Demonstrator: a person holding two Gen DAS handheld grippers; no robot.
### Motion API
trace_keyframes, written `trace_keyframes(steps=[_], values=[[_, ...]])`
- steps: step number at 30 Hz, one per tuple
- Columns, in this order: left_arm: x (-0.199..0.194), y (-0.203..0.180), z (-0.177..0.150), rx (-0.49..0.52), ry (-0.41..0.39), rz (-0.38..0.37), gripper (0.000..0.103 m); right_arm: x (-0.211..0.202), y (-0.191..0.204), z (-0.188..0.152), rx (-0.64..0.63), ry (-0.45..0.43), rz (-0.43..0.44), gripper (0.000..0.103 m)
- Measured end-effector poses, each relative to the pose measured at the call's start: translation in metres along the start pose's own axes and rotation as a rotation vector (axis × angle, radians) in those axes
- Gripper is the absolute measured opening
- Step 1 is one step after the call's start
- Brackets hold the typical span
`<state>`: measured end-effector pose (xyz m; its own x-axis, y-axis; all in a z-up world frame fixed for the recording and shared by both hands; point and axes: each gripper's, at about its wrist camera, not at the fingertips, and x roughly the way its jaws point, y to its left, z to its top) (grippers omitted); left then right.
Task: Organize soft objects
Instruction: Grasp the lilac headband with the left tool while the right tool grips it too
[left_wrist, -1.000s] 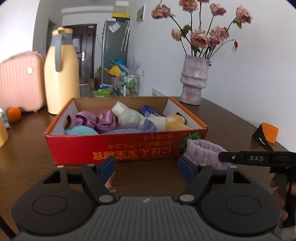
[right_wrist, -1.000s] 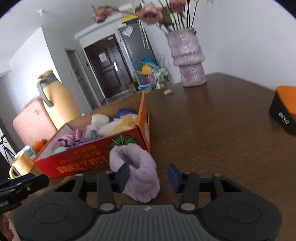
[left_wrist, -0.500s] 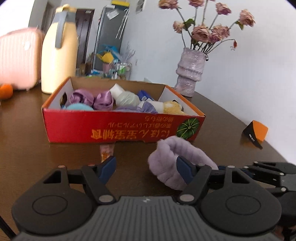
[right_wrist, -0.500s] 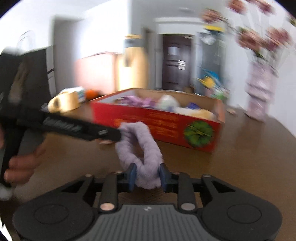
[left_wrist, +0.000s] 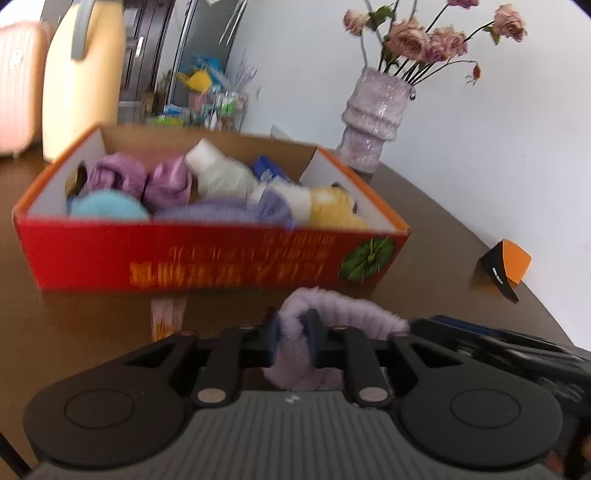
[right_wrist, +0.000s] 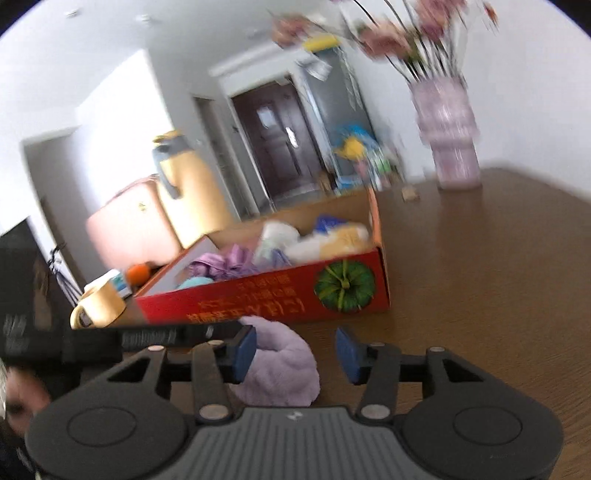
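Left gripper (left_wrist: 293, 341) closes its blue pads on a lavender plush headband (left_wrist: 332, 306), pinching one end, while the right gripper (right_wrist: 295, 354) opens its jaws, the fluffy band (right_wrist: 280, 365) lying loose against its left pad: seemingly a hand-over between the two tools. Just beyond, on the brown table (right_wrist: 480, 277), waits the red cardboard box (left_wrist: 221, 258) already packed with soft toys and cloths, its likely destination

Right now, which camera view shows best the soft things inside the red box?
The left wrist view: it looks down into the red box, showing purple, blue, white and yellow soft things. The right wrist view shows the box obliquely and blurred, with its contents partly hidden.
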<state>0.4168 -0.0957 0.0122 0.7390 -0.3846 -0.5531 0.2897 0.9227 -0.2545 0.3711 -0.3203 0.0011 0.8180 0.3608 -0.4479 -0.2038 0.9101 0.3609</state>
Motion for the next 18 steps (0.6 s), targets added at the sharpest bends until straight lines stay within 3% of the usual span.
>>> trace_keyframes(steps=[2, 4, 8, 13, 14, 15, 17, 18], values=[[0.009, 0.004, -0.005, -0.010, 0.054, -0.015, 0.011, 0.015, -0.003, -0.001, 0.033, 0.055, -0.004, 0.033], [0.002, 0.009, -0.013, -0.029, 0.048, -0.020, 0.011, 0.013, 0.000, -0.007, 0.048, 0.054, 0.025, 0.018], [-0.039, 0.006, -0.031, 0.005, -0.032, -0.012, 0.011, -0.008, 0.024, -0.020, -0.126, 0.042, 0.062, 0.016], [-0.074, 0.005, -0.069, 0.038, 0.016, -0.007, 0.014, -0.035, 0.044, -0.052, -0.316, 0.100, 0.098, 0.021], [-0.079, 0.005, -0.077, 0.043, 0.029, -0.004, 0.021, -0.040, 0.045, -0.056, -0.322, 0.112, 0.104, 0.021], [-0.084, 0.005, -0.085, 0.050, 0.043, -0.007, 0.027, -0.045, 0.045, -0.059, -0.320, 0.122, 0.115, 0.027], [-0.097, 0.006, -0.097, 0.055, 0.057, -0.031, 0.049, -0.057, 0.042, -0.058, -0.292, 0.122, 0.148, 0.037], [-0.103, 0.008, -0.100, 0.051, 0.056, -0.057, 0.053, -0.062, 0.041, -0.057, -0.273, 0.110, 0.163, 0.042]])
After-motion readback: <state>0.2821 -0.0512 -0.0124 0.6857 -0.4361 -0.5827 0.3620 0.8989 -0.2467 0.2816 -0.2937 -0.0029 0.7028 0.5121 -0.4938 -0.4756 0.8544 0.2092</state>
